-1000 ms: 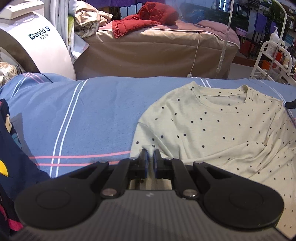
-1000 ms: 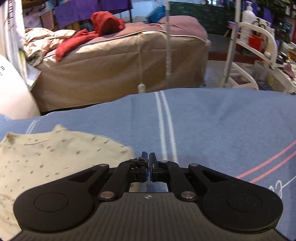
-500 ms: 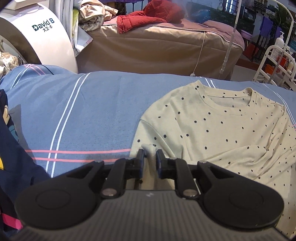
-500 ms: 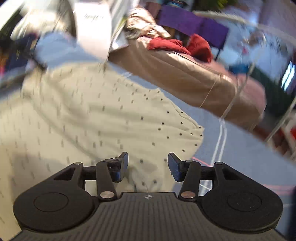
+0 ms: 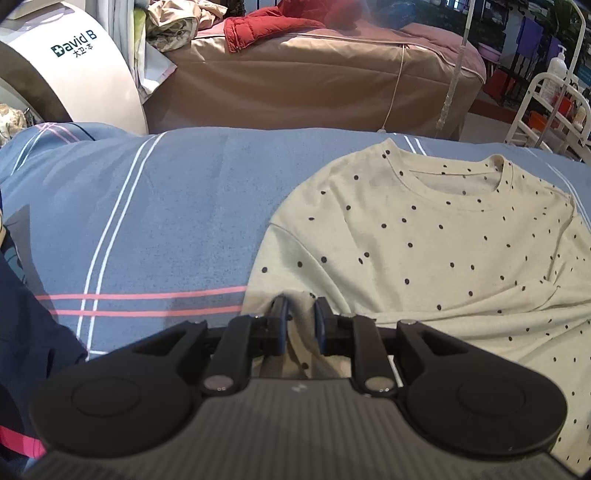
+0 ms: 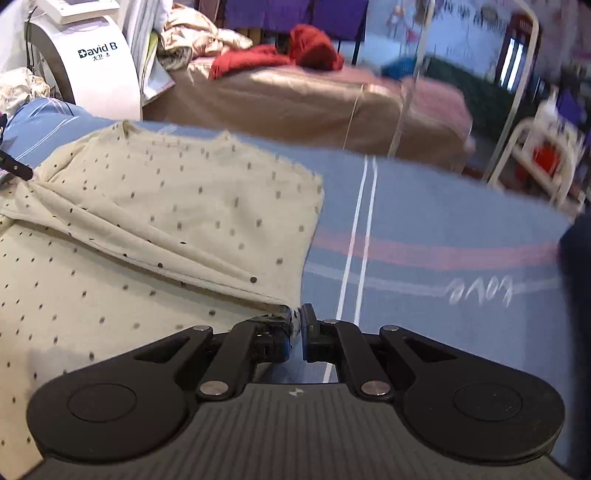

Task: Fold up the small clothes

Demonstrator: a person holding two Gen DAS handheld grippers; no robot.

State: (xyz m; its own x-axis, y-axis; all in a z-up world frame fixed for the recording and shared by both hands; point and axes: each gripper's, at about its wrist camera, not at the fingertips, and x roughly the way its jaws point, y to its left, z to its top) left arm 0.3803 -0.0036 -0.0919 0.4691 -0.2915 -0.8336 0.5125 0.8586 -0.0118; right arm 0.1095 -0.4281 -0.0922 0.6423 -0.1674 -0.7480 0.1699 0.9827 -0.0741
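A cream T-shirt with small dark dots (image 5: 424, 251) lies face up on a blue striped bedsheet (image 5: 155, 221), collar at the far side. My left gripper (image 5: 298, 314) sits at the shirt's left sleeve, jaws a little apart with a ridge of sleeve cloth standing between them. In the right wrist view the shirt (image 6: 140, 229) has its right part folded over. My right gripper (image 6: 296, 319) is shut on the cloth at the corner of that fold, at the shirt's right edge.
A dark navy garment (image 5: 22, 332) lies at the left. Beyond the bed stand a white David B machine (image 5: 74, 74), a tan-covered bed with a red jacket (image 5: 273, 26), and a white rack (image 5: 543, 107) at the right.
My left jaws have opened slightly around the sleeve cloth. My right gripper opened, swung over the shirt, then closed on the edge of the folded part.
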